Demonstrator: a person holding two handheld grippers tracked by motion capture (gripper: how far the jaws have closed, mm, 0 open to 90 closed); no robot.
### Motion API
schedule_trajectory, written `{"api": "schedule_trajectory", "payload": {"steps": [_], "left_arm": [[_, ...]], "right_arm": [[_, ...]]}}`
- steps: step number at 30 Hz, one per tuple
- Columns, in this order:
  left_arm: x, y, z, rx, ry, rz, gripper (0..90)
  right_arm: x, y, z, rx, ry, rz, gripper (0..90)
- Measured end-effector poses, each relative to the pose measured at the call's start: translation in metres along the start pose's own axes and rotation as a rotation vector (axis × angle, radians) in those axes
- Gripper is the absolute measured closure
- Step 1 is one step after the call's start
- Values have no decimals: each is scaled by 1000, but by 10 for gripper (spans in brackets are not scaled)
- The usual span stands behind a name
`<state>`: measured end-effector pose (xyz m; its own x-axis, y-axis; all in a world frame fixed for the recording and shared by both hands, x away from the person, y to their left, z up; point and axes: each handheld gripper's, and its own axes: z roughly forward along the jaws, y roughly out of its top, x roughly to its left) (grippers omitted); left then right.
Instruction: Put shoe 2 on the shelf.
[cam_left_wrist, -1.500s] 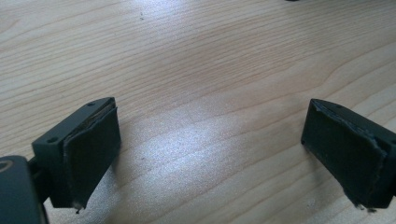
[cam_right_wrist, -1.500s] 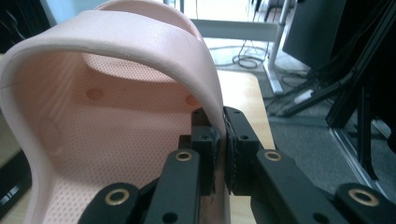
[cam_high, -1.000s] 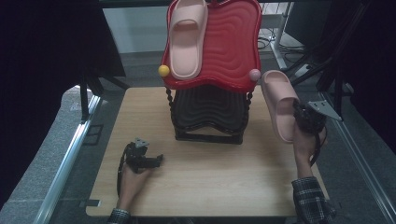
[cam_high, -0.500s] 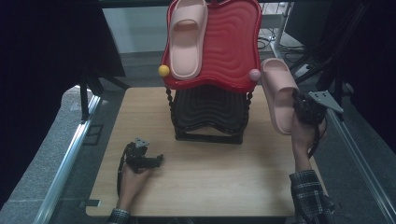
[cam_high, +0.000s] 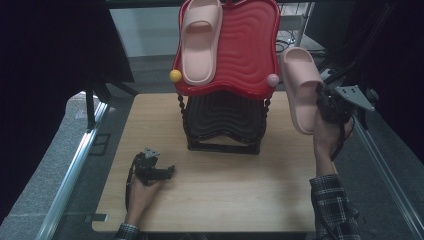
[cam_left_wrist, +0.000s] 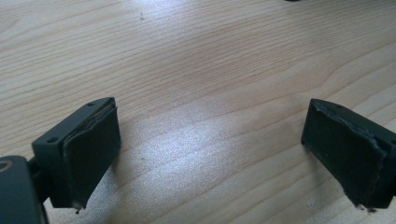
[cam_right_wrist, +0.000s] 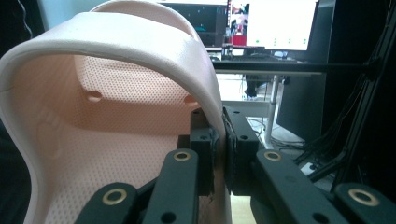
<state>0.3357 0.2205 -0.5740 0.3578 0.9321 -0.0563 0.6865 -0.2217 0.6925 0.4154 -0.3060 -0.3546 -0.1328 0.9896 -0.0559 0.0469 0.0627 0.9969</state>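
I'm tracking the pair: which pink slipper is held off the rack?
The slipper right of the red shelf, pinched by the right claw; the other slipper lies on that shelf.

The table (cam_high: 215, 200) is evenly lit from above, while the surroundings are left dark. A soft glare patch is seen on the wood between the left gripper (cam_left_wrist: 210, 154) pads. Far monitors (cam_right_wrist: 275, 23) are overexposed; the near slipper (cam_right_wrist: 93, 116) is slightly blurred.

This looks like a lab or office workroom: beyond the right tool (cam_right_wrist: 219, 154), lit computer monitors (cam_right_wrist: 280, 23) stand on a desk, cables (cam_right_wrist: 369, 116) hang nearby, and metal rails (cam_high: 70, 170) flank the wooden table (cam_high: 210, 195).
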Motion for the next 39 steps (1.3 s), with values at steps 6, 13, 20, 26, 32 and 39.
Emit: {"api": "schedule_trajectory", "payload": {"steps": [6, 13, 20, 26, 32, 39], "left_arm": [[0, 0, 0, -3, 0, -4, 45], [0, 0, 0, -3, 0, -4, 45], [0, 0, 0, -2, 0, -5, 45], [-1, 0, 0, -2, -2, -8, 46], [-1, 0, 0, 1, -3, -3, 46], [-1, 0, 0, 0, -5, -1, 46]], "right_arm": [[2, 32, 1, -41, -8, 12, 834], [9, 62, 8, -50, -25, 8, 833], [20, 90, 19, -63, -46, 4, 834], [35, 115, 35, -50, -66, 5, 835], [49, 134, 46, -43, -82, 0, 835], [72, 154, 55, -44, -95, -22, 836]]}}
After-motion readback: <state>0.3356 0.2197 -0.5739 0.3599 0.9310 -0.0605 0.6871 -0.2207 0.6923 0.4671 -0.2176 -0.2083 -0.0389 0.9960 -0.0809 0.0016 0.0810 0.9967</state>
